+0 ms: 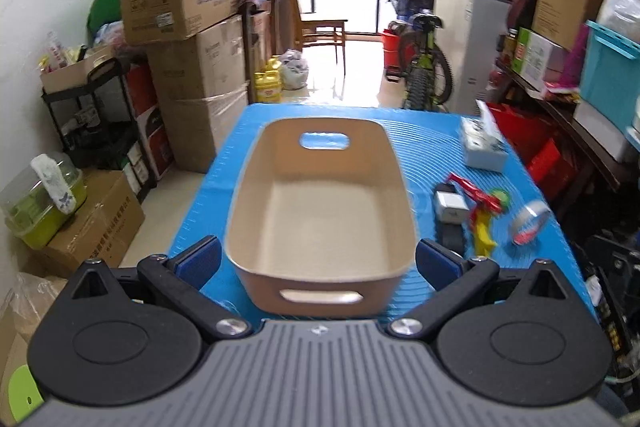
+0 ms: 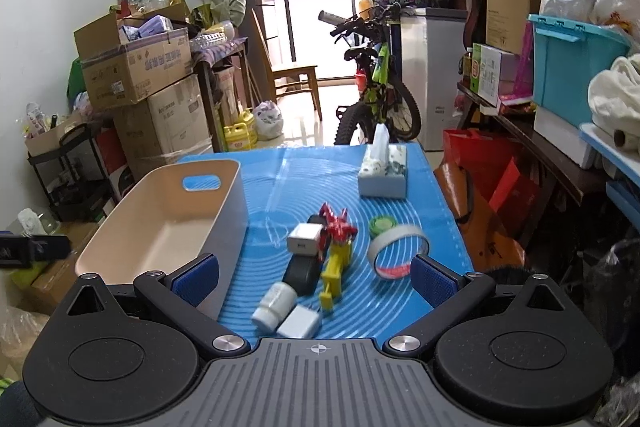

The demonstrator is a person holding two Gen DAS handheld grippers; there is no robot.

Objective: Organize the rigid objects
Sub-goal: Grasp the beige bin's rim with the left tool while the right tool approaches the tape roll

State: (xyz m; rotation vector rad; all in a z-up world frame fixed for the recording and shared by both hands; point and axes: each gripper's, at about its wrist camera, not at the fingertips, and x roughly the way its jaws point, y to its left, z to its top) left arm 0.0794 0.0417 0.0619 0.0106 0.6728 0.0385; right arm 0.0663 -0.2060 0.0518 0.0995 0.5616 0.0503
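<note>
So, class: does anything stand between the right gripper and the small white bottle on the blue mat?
Nothing visible does. The right gripper is open just above the white bottle, which lies between its fingers' line of approach, beside a white cube.

Carton (image 2: 136,67) print, perhaps Chinese, unreadable

Your surface (image 2: 280,171) carries a blue mat, a beige bin (image 2: 168,223), a tissue box (image 2: 382,177), a tape roll (image 2: 396,247) and small toys (image 2: 338,231).
</note>
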